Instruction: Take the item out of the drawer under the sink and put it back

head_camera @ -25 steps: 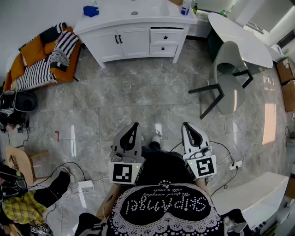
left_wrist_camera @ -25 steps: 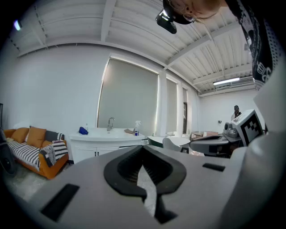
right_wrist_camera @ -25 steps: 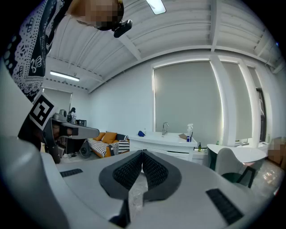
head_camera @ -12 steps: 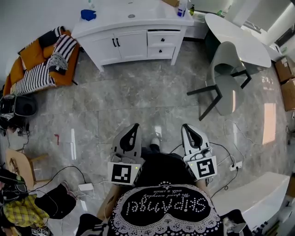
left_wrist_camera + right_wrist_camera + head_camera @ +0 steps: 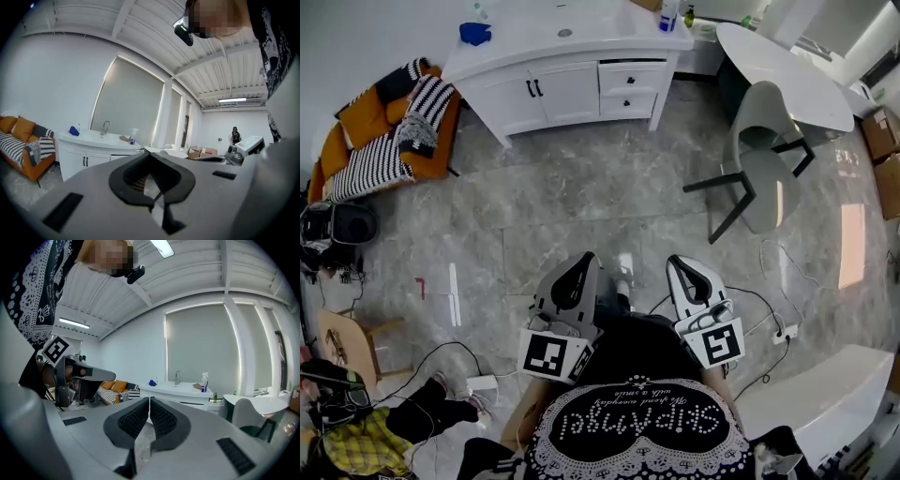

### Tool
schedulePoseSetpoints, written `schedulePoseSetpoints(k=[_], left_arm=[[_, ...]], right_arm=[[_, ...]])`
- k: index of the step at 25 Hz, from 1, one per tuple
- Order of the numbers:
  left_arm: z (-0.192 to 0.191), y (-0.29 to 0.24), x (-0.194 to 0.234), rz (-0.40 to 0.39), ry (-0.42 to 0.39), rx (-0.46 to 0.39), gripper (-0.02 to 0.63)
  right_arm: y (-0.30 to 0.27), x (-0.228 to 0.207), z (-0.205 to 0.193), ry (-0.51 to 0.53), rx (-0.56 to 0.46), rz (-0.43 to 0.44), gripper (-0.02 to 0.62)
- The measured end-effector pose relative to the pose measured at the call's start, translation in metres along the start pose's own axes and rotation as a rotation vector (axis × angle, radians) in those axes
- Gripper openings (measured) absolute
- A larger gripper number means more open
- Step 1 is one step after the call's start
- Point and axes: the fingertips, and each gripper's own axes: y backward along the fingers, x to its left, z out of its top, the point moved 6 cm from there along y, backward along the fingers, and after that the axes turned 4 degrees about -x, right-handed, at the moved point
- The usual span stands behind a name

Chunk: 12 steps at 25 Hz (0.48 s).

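Standing on marble floor point(image 5: 581, 206), well apart from white sink cabinet point(image 5: 567, 89) at far wall. Two drawers point(image 5: 628, 79) at cabinet's right side, both shut; item out of sight. Left gripper point(image 5: 584, 260) and right gripper point(image 5: 681, 262) held side by side before person's torso, pointing toward cabinet. Left fingers point(image 5: 133, 177) pressed together, gripping nothing. Right fingers point(image 5: 165, 420) likewise closed, empty. Blue cloth point(image 5: 474, 34) and spray bottle point(image 5: 668, 14) on cabinet top; grey chair point(image 5: 764, 155) at right.
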Motion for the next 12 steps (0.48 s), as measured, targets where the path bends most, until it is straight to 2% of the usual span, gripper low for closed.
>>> schedulePoseSetpoints(k=[6, 12], left_arm=[[0.0, -0.017, 0.011, -0.073, -0.042, 0.015, 0.005], [0.018, -0.053, 0.046, -0.067, -0.018, -0.023, 0.005]], right_arm=[[-0.021, -0.005, -0.006, 0.0, 0.039, -0.001, 0.02], [-0.068, -0.022, 0.001, -0.011, 0.06, -0.028, 0.02]])
